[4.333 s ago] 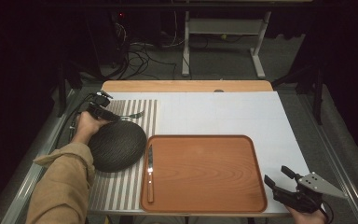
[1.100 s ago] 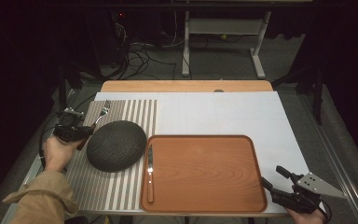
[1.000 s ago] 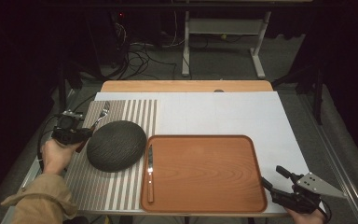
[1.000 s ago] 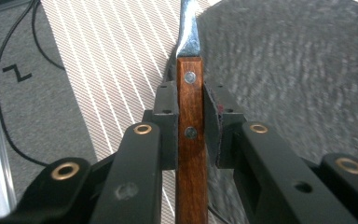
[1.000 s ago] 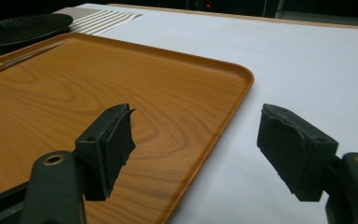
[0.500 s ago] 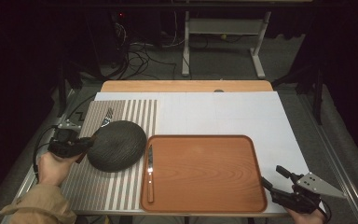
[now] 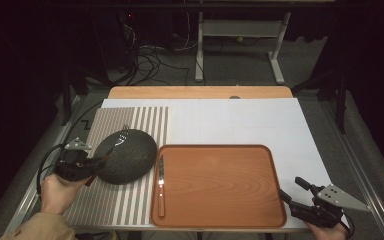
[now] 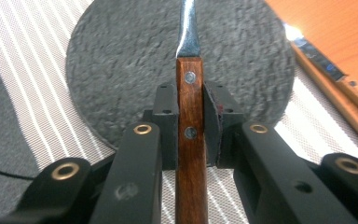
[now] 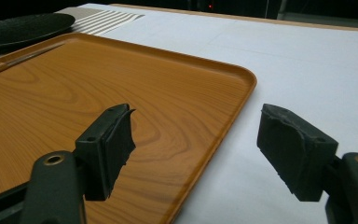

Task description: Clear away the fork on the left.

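Wooden-handled steel fork [image 8: 189, 116] sits clamped in the left gripper [image 8: 189, 100], tines over the round dark-grey plate [image 7: 127, 156] on the striped placemat [image 7: 145, 120]; keep the handle level while carrying it toward the orange wooden tray [image 7: 220, 185], beside the knife [image 7: 160, 186]; right gripper [image 9: 196, 149] rests unclenched

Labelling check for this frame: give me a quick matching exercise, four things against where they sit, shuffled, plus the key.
Things:
1. fork
2. knife
3. plate
4. right gripper

Places or states:
A. lying on the tray, along its left edge
B. open, at the tray's near right corner
C. clamped by its wooden handle in the left gripper, over the plate
D. on the striped mat

Pairs: 1-C, 2-A, 3-D, 4-B
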The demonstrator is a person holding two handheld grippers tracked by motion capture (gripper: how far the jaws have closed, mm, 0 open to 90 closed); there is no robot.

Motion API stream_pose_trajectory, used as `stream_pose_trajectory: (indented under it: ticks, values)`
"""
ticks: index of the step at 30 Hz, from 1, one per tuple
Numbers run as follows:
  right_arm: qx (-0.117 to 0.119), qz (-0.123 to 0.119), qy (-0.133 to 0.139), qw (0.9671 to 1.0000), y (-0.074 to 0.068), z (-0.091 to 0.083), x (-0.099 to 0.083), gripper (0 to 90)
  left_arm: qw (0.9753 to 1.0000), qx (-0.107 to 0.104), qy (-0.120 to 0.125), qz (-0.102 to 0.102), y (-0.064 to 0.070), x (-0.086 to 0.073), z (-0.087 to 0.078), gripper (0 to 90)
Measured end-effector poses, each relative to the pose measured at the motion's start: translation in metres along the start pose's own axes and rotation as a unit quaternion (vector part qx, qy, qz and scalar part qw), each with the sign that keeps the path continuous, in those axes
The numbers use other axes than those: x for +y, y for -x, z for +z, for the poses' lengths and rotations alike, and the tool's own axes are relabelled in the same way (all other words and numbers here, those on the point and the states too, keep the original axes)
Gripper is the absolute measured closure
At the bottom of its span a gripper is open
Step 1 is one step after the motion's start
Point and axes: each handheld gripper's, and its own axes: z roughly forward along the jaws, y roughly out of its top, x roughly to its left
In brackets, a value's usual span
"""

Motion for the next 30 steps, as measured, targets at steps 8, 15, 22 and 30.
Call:
stream_pose_trajectory:
  ticks: [8,15,22,30]
  values:
    - [0.0,-0.001,0.0,1.0,0.0,0.0,0.0,27.1,0.9998,-0.016,-0.007,0.008,0.017,-0.009,-0.007,72.8]
    - [0.004,-0.005,0.0,1.0,0.0,0.002,0.001,27.1,0.9996,-0.023,0.003,0.018,0.035,-0.011,-0.013,72.8]
    - [0.005,-0.003,0.002,1.0,0.0,0.003,0.002,27.2,0.9989,-0.038,0.001,0.028,0.051,-0.014,-0.01,72.8]
    - [0.006,-0.003,0.002,1.0,0.0,0.003,0.002,27.2,0.998,-0.051,-0.002,0.038,0.067,-0.012,-0.003,72.8]
